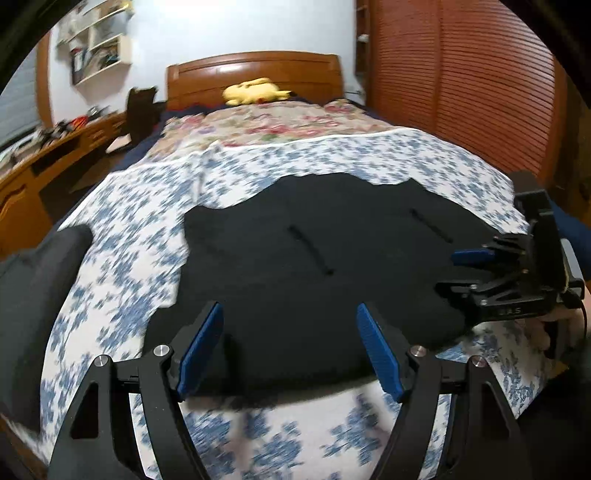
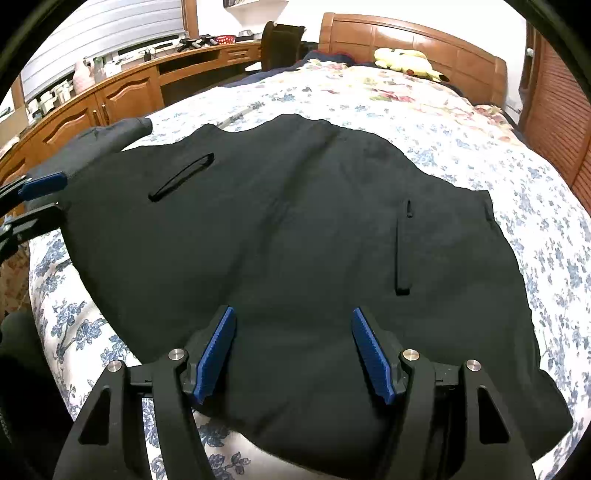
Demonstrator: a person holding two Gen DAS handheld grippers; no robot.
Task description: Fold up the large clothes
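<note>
Overhead, black garment (image 2: 280,236) flat on floral bedspread (image 1: 122,229) — no legible labels, left claw (image 1: 290,347) and right claw (image 2: 293,350) both apart.

My left view is smearing with motion blur across the floral bedspread (image 1: 122,236); my right view is staying sharp. Soft indoor light is glaring on the headboard (image 1: 236,70), and fisheye edges are bending.

1. Ahead of the grippers stretches a bed under a white quilt with blue flowers (image 2: 461,155), with a pink-flowered cover (image 1: 280,123) farther on.
2. At the far end stands a glossy brown wooden headboard (image 1: 255,70), with a yellow plush toy (image 1: 255,92) before it.
3. To the left runs a long wooden desk with cabinet doors (image 2: 122,92), below white window blinds (image 2: 103,33).
4. White wall shelves (image 1: 103,51) hang on the pale wall.
5. To the right stand reddish-brown louvred wardrobe doors (image 1: 461,81).
</note>
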